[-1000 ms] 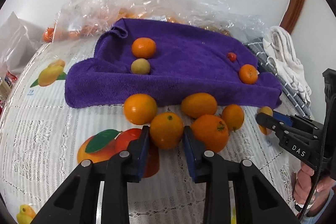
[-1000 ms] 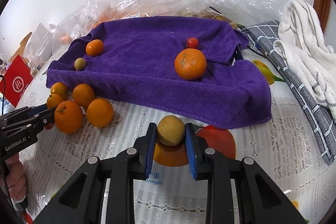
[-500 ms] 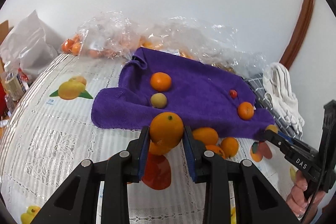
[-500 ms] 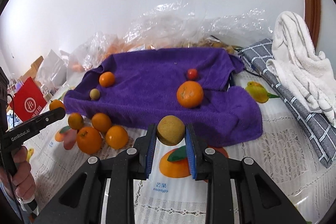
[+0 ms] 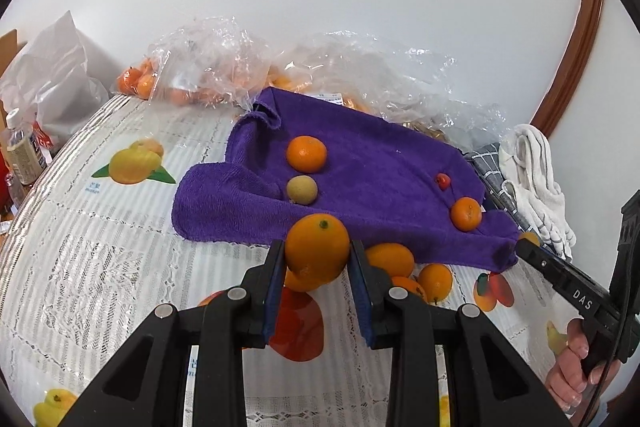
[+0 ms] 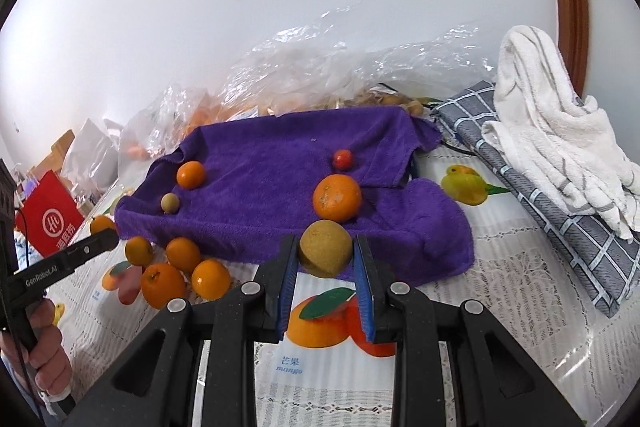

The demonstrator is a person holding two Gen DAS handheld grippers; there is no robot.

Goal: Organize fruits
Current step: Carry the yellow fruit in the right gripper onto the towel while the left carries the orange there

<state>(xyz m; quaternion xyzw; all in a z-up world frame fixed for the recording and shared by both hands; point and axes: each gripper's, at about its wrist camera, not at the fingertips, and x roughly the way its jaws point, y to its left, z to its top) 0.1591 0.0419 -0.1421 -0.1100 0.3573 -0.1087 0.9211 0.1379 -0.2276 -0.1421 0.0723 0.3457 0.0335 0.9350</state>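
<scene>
My left gripper (image 5: 317,259) is shut on an orange (image 5: 317,247) and holds it above the table, in front of the purple towel (image 5: 376,163). My right gripper (image 6: 326,254) is shut on a tan round fruit (image 6: 326,247), raised before the towel's near edge (image 6: 420,243). On the towel lie an orange (image 5: 306,153), a small tan fruit (image 5: 302,189), a small red fruit (image 5: 443,180) and another orange (image 5: 466,213). Several loose oranges (image 6: 176,267) sit on the tablecloth by the towel's front left.
Clear plastic bags of fruit (image 5: 208,67) lie behind the towel. A white towel (image 6: 560,131) on a grey checked cloth (image 6: 560,227) lies at right. A red box (image 6: 50,223), a white bag (image 5: 52,75) and bottles (image 5: 22,151) stand at left.
Both grippers have lifted their fruit off the table and drawn back and up; the towel and loose oranges now look farther away. Grips are unchanged.
</scene>
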